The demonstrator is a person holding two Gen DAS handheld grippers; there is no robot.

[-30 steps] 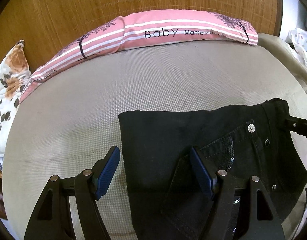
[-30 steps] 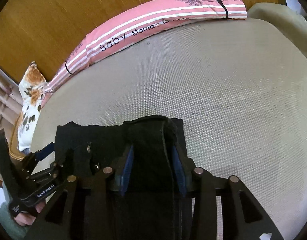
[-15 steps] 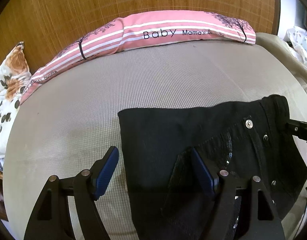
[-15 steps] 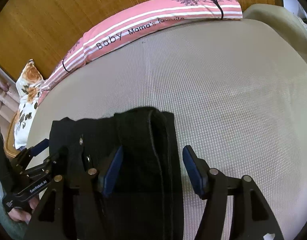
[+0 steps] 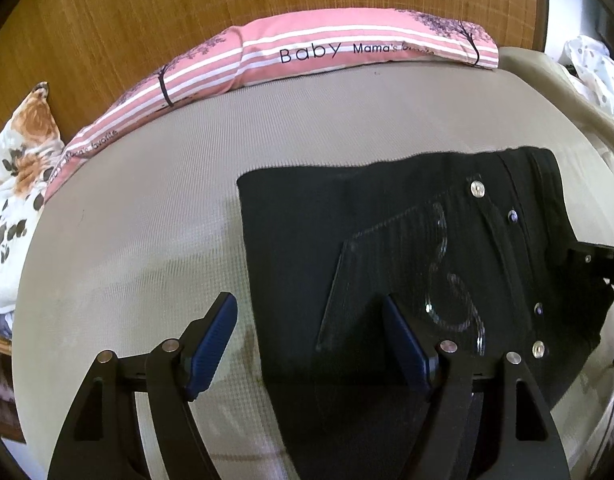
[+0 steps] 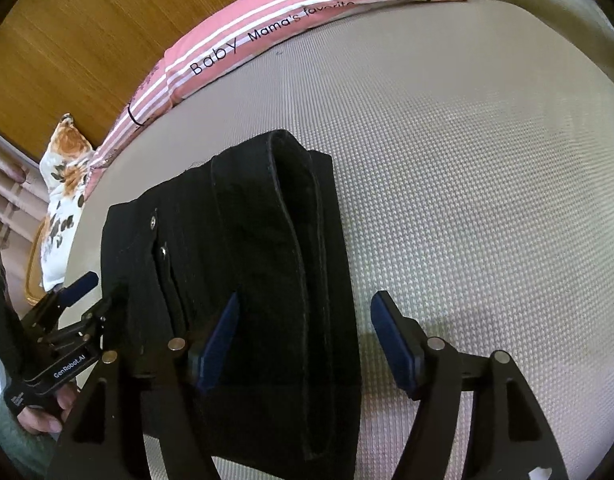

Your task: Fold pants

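The black pants (image 5: 407,248) lie folded into a compact rectangle on the beige mattress (image 5: 155,208), near its front edge, with the waistband end toward the right of the left wrist view. Silver buttons (image 5: 477,189) and a back pocket with a shiny stitched curl (image 5: 439,264) face up. In the right wrist view the same pants (image 6: 243,248) show a thick rolled fold along their right side.

The left tongs (image 5: 311,344) stand wide apart and hold nothing; one blue pad (image 5: 211,344) hangs over bare mattress, the other over the pants' left part, so the cloth's left edge runs between them. The right tongs (image 6: 303,340) are also spread wide and empty, with the left pad above the pants and the right pad (image 6: 391,340) above the mattress (image 6: 467,184), the fold's right edge between them. Whether any pad touches the fabric cannot be told.

From the right wrist view the left tongs (image 6: 95,292) appear at the pants' left side, held by a hand (image 6: 47,412).

A long pink striped pillow (image 5: 307,56) printed "Baby" lies along the far edge of the bed against a wooden headboard (image 5: 147,12). A flowered cushion (image 5: 19,168) sits at its left end.
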